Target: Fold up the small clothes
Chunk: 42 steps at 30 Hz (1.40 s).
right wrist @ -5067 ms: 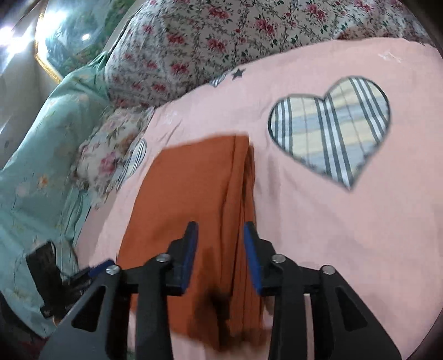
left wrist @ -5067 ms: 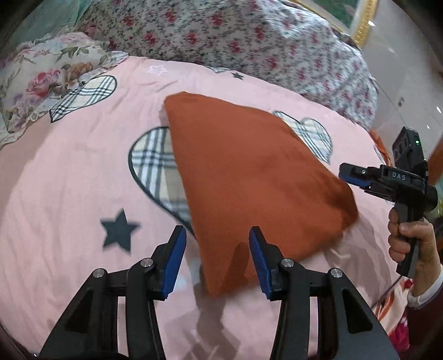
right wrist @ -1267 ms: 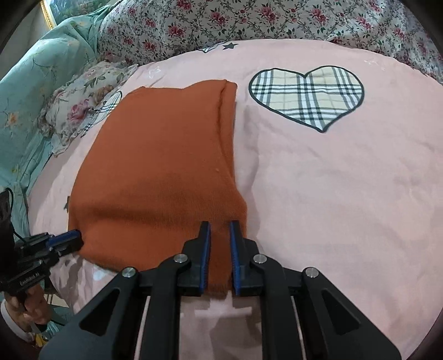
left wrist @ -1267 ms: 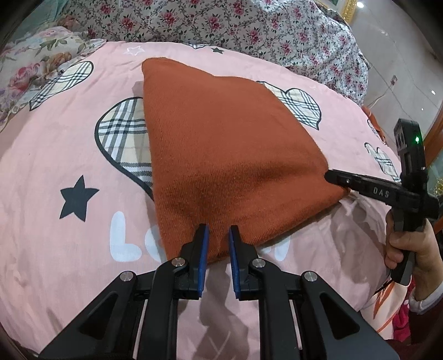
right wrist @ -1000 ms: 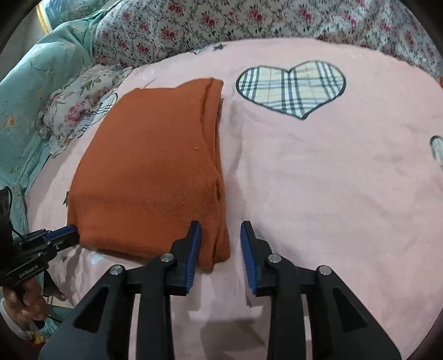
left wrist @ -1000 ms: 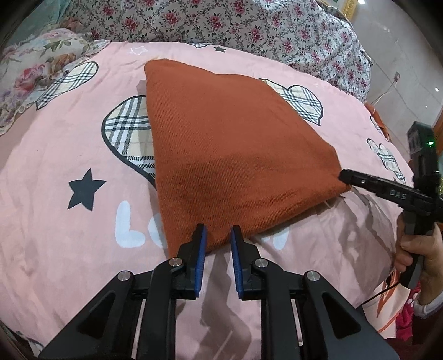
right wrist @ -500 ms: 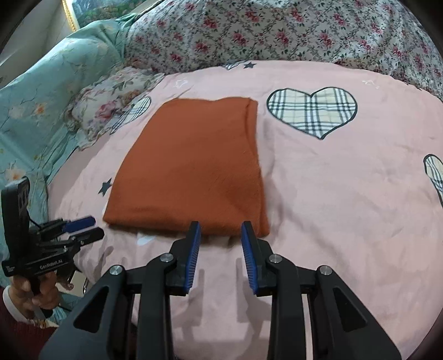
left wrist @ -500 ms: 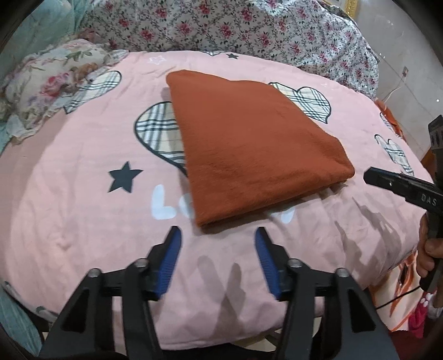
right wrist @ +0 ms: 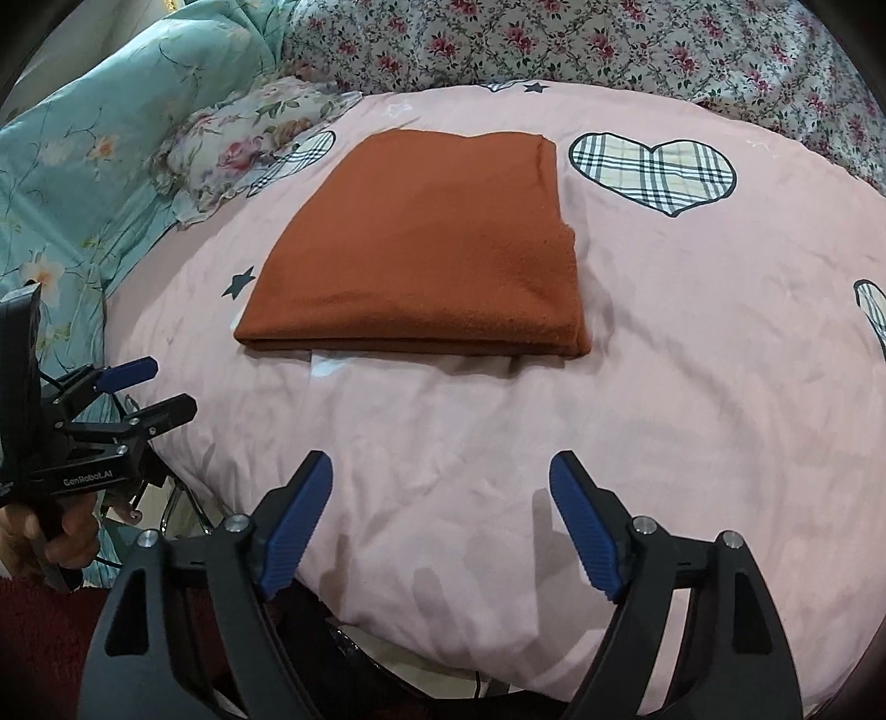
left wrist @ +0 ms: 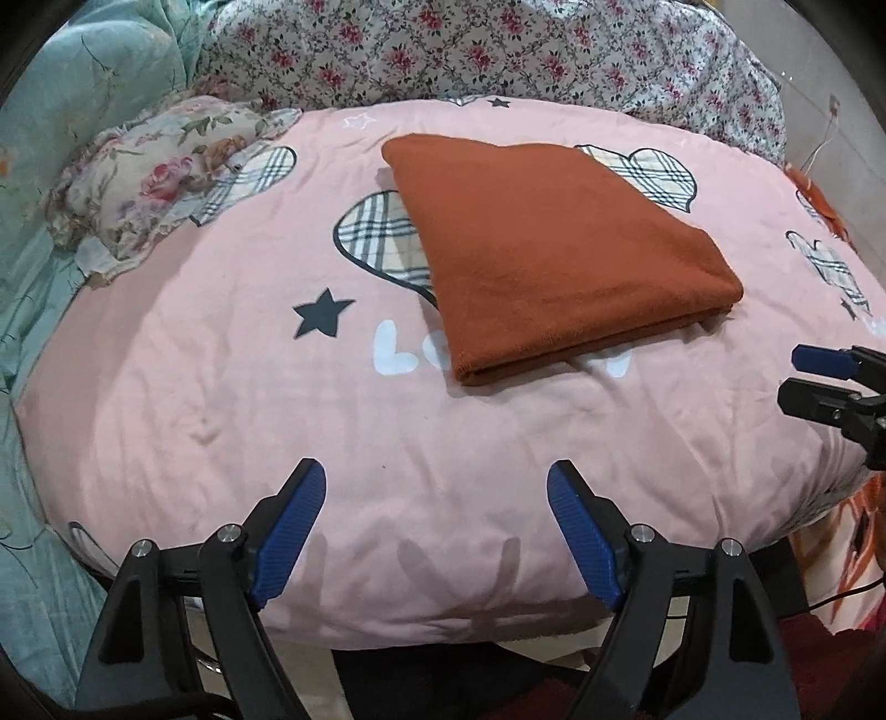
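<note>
A rust-orange garment (left wrist: pixel 548 255) lies folded into a flat rectangle on the pink bedspread (left wrist: pixel 232 399); it also shows in the right wrist view (right wrist: pixel 437 249). My left gripper (left wrist: pixel 437 531) is open and empty, held back over the near edge of the bed, well short of the garment. My right gripper (right wrist: pixel 443 515) is open and empty too, also back from the garment's near edge. The left gripper shows at the left of the right wrist view (right wrist: pixel 149 387), and the right gripper at the right edge of the left wrist view (left wrist: pixel 814 382).
The pink bedspread has plaid hearts (right wrist: pixel 653 166) and a dark star (left wrist: pixel 321 321). A floral pillow (left wrist: pixel 155 177) lies at the back left, a teal quilt (right wrist: pixel 72 166) beside it, and a floral duvet (left wrist: pixel 498 50) along the back. The bed edge drops off just below both grippers.
Both grippers let go of the garment's near corners, opened wide and drew back toward the bed's near edge. The garment stays folded flat.
</note>
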Each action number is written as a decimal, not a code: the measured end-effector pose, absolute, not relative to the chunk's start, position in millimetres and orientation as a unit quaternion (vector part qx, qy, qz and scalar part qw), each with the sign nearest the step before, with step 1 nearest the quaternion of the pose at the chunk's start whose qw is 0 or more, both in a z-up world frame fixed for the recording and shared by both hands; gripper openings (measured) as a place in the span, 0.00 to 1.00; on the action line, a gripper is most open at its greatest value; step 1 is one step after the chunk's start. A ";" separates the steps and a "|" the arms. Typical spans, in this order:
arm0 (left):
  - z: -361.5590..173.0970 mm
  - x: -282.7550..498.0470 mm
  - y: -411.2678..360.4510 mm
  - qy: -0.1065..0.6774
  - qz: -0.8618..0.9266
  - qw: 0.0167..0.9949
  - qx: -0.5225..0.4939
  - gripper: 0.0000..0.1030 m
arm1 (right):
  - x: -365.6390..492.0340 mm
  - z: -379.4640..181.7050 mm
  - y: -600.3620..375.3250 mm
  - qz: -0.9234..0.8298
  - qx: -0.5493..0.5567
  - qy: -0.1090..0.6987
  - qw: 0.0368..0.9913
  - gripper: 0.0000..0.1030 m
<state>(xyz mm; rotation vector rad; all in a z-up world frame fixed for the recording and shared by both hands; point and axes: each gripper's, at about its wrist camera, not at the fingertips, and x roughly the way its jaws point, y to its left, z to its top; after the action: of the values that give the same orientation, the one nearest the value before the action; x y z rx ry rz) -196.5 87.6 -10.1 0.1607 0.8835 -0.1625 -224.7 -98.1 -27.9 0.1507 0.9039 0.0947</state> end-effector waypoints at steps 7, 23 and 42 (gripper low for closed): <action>-2.1 -181.8 86.3 0.412 -0.074 0.906 0.067 0.82 | -213.7 -20.4 -96.8 0.045 0.071 0.417 0.905 0.83; -3.8 -150.5 78.4 0.426 -0.056 0.900 0.073 0.82 | -180.9 -28.8 -87.9 0.050 0.049 0.448 0.891 0.84; 7.9 -106.6 54.7 0.427 -0.041 0.899 0.093 0.84 | -134.3 -12.5 -99.3 0.055 0.045 0.443 0.894 0.88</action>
<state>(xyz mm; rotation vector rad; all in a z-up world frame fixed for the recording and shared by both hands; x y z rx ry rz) -106.6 54.7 7.9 0.1915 0.8835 -0.0850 -134.3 -99.3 -12.5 0.0940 0.9192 0.1131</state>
